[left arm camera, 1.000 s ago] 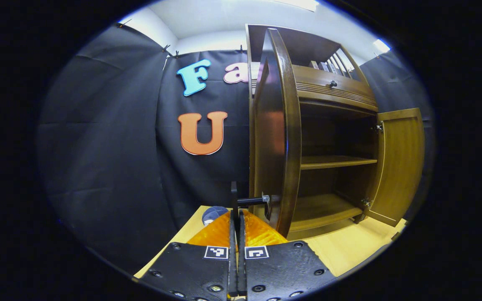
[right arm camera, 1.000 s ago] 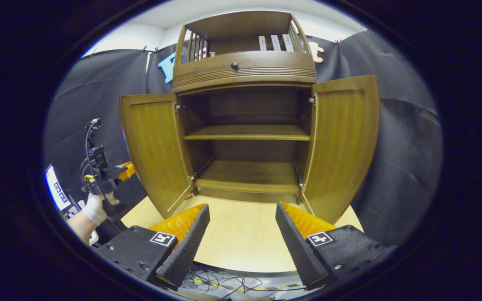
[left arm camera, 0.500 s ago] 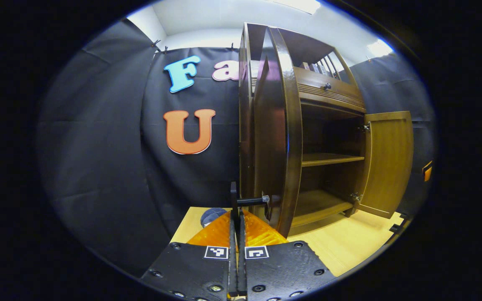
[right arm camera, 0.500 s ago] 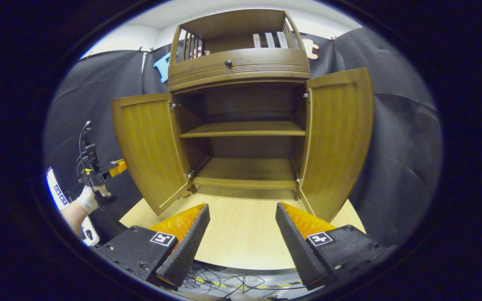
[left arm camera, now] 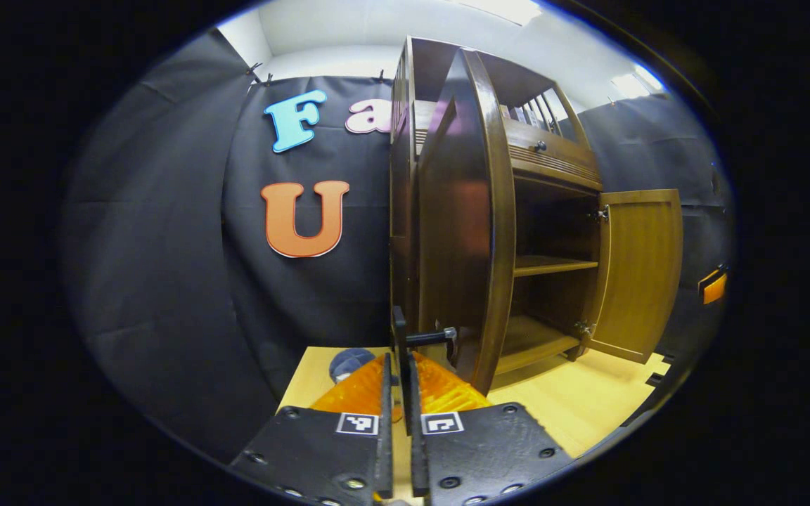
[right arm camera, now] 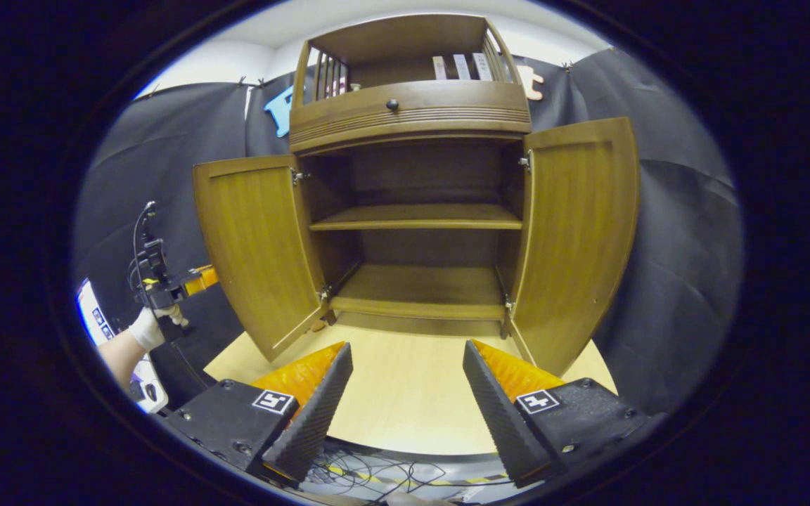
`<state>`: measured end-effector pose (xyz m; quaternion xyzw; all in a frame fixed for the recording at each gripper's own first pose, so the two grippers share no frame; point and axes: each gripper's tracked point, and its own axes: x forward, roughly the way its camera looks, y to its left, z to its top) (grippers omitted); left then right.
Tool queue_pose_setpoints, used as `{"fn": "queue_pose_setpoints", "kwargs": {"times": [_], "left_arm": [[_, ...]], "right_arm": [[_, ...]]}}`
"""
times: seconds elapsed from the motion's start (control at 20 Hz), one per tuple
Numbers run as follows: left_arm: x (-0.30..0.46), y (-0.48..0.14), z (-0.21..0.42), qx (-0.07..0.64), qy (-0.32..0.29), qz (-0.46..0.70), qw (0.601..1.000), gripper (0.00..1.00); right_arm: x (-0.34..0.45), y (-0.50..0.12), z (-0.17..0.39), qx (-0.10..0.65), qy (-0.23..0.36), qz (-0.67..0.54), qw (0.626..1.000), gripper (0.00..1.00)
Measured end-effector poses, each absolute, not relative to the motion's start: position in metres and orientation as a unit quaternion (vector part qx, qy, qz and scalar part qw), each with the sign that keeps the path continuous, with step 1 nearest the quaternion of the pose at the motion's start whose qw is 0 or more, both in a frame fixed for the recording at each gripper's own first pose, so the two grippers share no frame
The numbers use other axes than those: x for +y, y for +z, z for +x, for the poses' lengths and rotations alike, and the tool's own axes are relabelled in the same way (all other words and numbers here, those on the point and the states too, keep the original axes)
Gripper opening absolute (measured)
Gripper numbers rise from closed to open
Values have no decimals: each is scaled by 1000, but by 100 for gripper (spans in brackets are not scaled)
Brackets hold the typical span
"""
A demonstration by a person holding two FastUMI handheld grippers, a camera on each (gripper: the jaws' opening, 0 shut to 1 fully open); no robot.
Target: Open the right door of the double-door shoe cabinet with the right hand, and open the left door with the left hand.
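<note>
Fingers of the left gripper [left arm camera: 398,365] are sitting nearly closed around the thin black handle [left arm camera: 425,338] of the left door [left arm camera: 465,225], though whether both pads are pressing it is hard to tell. That door is standing swung wide from the shoe cabinet [right arm camera: 412,112]. The right gripper [right arm camera: 408,355] is hanging wide apart, grasping nothing, over the pale tabletop [right arm camera: 405,393] facing the bare shelves, with the right door [right arm camera: 577,239] standing open too.

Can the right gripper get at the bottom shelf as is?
Probably yes. Both the left door and right door stand swung wide, the right gripper is open and faces the bottom shelf, and nothing lies between them.
</note>
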<state>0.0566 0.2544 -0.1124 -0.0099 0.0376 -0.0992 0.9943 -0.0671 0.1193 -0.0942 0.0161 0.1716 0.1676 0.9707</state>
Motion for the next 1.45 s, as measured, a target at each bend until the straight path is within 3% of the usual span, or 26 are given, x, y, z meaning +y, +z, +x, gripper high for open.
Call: {"fn": "queue_pose_setpoints", "kwargs": {"times": [0.2, 0.35, 0.55, 0.9, 1.45], "left_arm": [[273, -105, 37, 41, -83, -13, 996, 56], [294, -95, 13, 50, -36, -7, 998, 96], [309, -71, -20, 57, 36, -7, 998, 95], [268, -5, -61, 35, 115, -4, 993, 95], [94, 12, -51, 14, 37, 23, 999, 96]], "right_arm": [[117, -91, -62, 164, 169, 18, 972, 100], [112, -93, -55, 162, 166, 22, 972, 100], [101, -92, -43, 158, 157, 31, 974, 100], [73, -74, -26, 134, 137, 40, 981, 100], [21, -35, -23, 85, 91, 31, 992, 100]]}}
